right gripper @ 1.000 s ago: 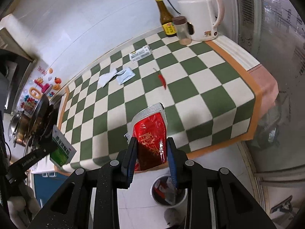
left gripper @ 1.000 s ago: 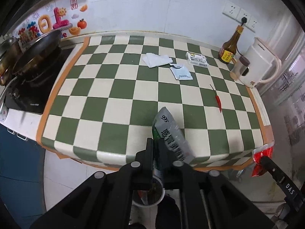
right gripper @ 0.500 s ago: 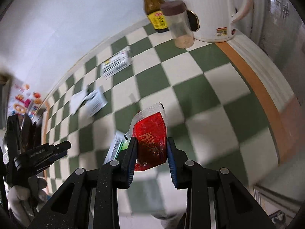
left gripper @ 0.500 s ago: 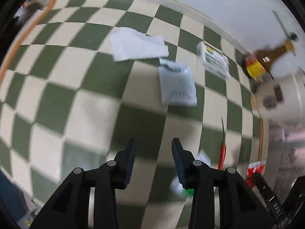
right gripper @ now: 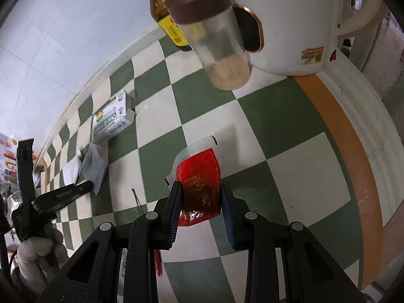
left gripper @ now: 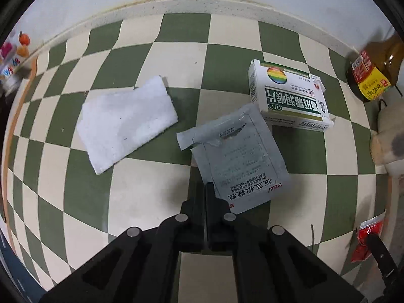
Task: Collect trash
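So here's where the trash run sits right now: the left claw (left gripper: 205, 194) is pinched fully together right at the near corner of the grey torn sachet (left gripper: 237, 156), which lies flat on the checkered desk (left gripper: 156, 58); I honestly can't tell whether a bit of the sachet's edge is caught between the fingers or whether they're just shut beside it, because the corner disappears right where the tips meet; the right claw (right gripper: 200, 202) is clamped on a red sauce packet (right gripper: 199, 176) and is holding it above the desk, so that piece is in hand but not binned, and no bin shows in either view; what's left lying around looks like plenty: the white folded tissue (left gripper: 126, 123) is off to the left of the sachet, the medicine box (left gripper: 287, 98) sits just beyond the sachet and touches or nearly touches its far corner, and it has an open flap, so I'd guess it's trash too; the oil bottle (right gripper: 166, 15), the spice jar (right gripper: 214, 43) and the white kettle (right gripper: 290, 20) at the back are probably staying; so I'd call it roughly mid-task, with one item carried, one being gone after, and at least two untouched.
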Tool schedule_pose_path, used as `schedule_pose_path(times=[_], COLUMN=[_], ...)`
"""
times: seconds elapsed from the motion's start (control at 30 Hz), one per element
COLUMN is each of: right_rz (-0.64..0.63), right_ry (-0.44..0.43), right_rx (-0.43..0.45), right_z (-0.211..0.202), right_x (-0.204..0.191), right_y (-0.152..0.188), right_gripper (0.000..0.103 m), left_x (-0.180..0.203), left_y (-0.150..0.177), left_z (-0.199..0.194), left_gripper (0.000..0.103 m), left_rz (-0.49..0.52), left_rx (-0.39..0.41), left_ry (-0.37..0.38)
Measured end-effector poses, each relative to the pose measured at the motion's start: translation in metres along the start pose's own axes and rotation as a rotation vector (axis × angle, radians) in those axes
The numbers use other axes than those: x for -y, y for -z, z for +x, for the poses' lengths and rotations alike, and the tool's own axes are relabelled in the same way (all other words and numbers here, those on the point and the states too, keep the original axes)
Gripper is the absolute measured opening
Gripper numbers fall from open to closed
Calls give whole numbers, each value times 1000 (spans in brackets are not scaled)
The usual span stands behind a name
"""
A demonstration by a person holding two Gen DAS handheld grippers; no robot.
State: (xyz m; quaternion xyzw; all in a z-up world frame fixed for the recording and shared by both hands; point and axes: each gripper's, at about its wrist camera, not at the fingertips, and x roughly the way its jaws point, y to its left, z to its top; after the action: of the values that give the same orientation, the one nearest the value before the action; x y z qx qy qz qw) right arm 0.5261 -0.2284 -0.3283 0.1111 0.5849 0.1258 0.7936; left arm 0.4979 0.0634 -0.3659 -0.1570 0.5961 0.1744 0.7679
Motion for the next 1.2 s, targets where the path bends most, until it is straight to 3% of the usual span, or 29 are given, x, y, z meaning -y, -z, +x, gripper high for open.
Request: schedule_pose_path(times=[0.2, 0.3, 0.43, 0.47, 0.53, 0.57, 0.63, 0.67, 0.7, 0.73, 0.8, 0.9, 0.97, 1.03, 1.07, 1.1, 1.13, 1.2], right_rz=[7, 0, -2, -4, -12, -13, 0, 7, 11, 12, 10, 23, 35, 37, 37, 36, 34, 24], right_ry=[-2, -11, -26, -30, -32, -27, -21, -21, -18, -12, -2, 3, 6, 12, 15, 17, 17, 18], right_rx=[-3, 16, 38, 41, 55, 58, 49, 43, 38, 36, 35, 29, 18, 7, 1, -6, -11, -20], right_z=[-1, -15, -36, -41, -51, -54, -57, -58, -59, -60, -62, -60, -55, -50, -48, -45, -44, -41], right_x=[2, -1, -5, -5, -5, -4, 2, 6, 9, 13, 20, 29, 36, 40, 42, 44, 45, 45], right_y=[8, 16, 31, 37, 48, 53, 62, 65, 67, 70, 73, 76, 80, 82, 84, 85, 87, 91], right_gripper=[32, 32, 32, 32, 32, 32, 32, 32, 32, 32, 32, 32, 32, 32, 32, 32, 32, 32], left_x=[-15, -27, -27, -21, -2, 9, 21, 25, 29, 36, 43, 66, 84, 90, 92, 94, 95, 100], left_y=[23, 37, 60, 72, 82, 93, 111, 115, 118, 124, 130, 142, 150, 153, 153, 153, 153, 152], left_z=[-39, -72, -91, -86, -71, -56, -36, -32, -37, -35, -35, -35, -32, -34, -36, -39, -40, -40], left_gripper=[0, 0, 0, 3, 19, 36, 40, 45, 52, 52, 67, 74, 74, 65, 51, 16, 0, 0], left_rz=[22, 7, -1, 32, 83, 120, 157, 172, 196, 223, 260, 387, 481, 491, 480, 474, 472, 454], left_rx=[85, 125, 83, 43, -27, -75, -135, -148, -99, -121, -114, -85, -70, -46, -33, -21, -21, -30], left_ry=[-21, 34, 196, 264, 298, 311, 300, 300, 297, 311, 316, 227, 129, 119, 116, 118, 117, 96])
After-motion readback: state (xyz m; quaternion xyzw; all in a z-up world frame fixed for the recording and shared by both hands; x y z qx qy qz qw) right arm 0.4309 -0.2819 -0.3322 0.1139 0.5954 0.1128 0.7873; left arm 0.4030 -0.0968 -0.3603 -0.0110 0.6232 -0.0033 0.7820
